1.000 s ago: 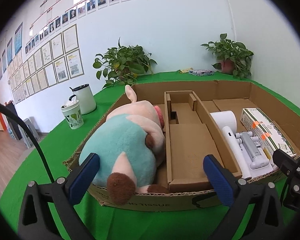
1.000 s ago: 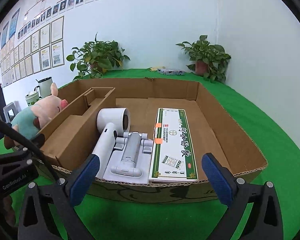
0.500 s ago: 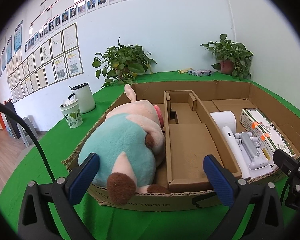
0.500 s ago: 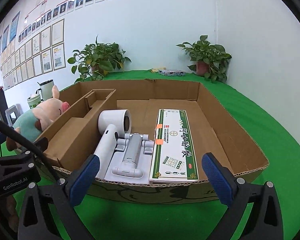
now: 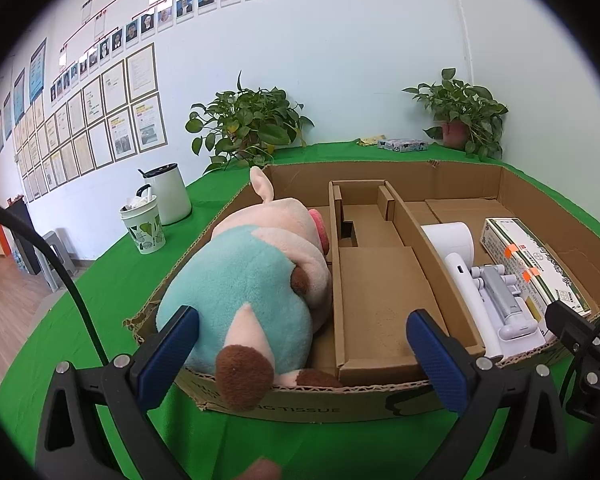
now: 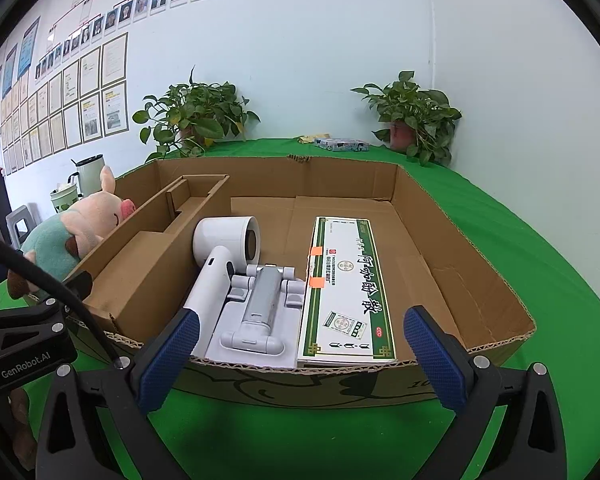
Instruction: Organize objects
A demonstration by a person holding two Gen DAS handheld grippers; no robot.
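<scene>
**Both tongs gape before the packed carton**

The left tongs (image 5: 300,348) stand wide apart and empty, the plush pig (image 5: 252,280) just ahead in the cardboard box (image 5: 284,404) printed "TISSUE". The right tongs (image 6: 300,344), equally spread, face the white hair dryer (image 6: 220,256) and green-bordered medicine box (image 6: 346,292) marked "OTC". "GenRobot.AI" reads leftward.
</scene>
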